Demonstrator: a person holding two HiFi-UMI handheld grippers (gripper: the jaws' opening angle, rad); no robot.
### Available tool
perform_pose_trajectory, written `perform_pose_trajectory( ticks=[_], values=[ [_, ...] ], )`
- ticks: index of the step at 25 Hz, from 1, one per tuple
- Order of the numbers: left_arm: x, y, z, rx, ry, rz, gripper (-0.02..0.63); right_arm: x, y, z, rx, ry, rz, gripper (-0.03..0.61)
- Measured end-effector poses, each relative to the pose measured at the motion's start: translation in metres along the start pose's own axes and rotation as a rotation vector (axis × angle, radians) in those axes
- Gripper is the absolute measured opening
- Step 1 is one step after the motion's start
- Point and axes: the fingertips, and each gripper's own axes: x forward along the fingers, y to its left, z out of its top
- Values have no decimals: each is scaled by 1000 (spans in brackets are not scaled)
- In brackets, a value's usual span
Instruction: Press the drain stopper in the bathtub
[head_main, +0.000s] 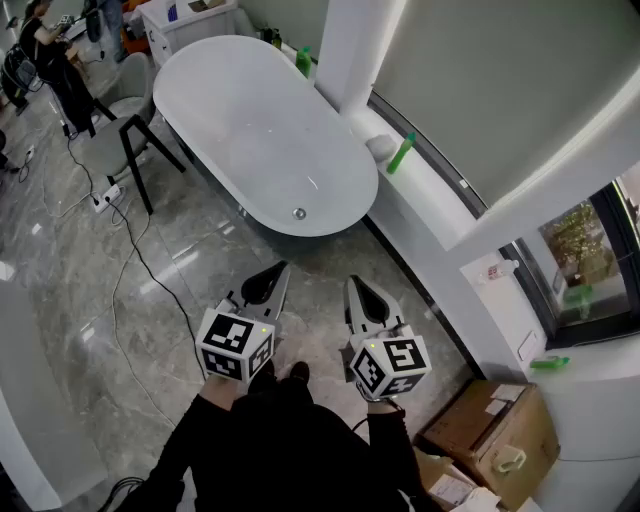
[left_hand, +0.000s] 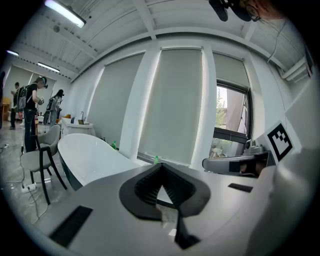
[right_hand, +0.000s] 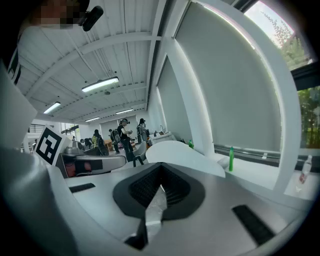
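Note:
The white oval bathtub stands ahead on the marble floor, and its small round metal drain stopper sits in the basin at the near end. Both grippers hang over the floor short of the tub, well apart from the stopper. The left gripper points at the tub's near rim with its jaws shut and nothing held. The right gripper is beside it, also shut and empty. The tub shows beyond the shut left gripper in the left gripper view. The right gripper view shows the tub past the shut right gripper.
A white ledge along the window wall carries green bottles. A chair and a floor cable lie left of the tub. A cardboard box sits at the lower right. People stand far left.

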Motion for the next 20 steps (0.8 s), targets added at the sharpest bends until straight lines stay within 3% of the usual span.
perform_pose_trajectory(
  ticks=[12,20],
  values=[
    [-2,-5,-2,9,-5,18,5,-8,-7,-3,19,-1,32,2],
    [4,-16,0,32,-21,23,5,-23,-37,1,15,-11,27,2]
  ],
)
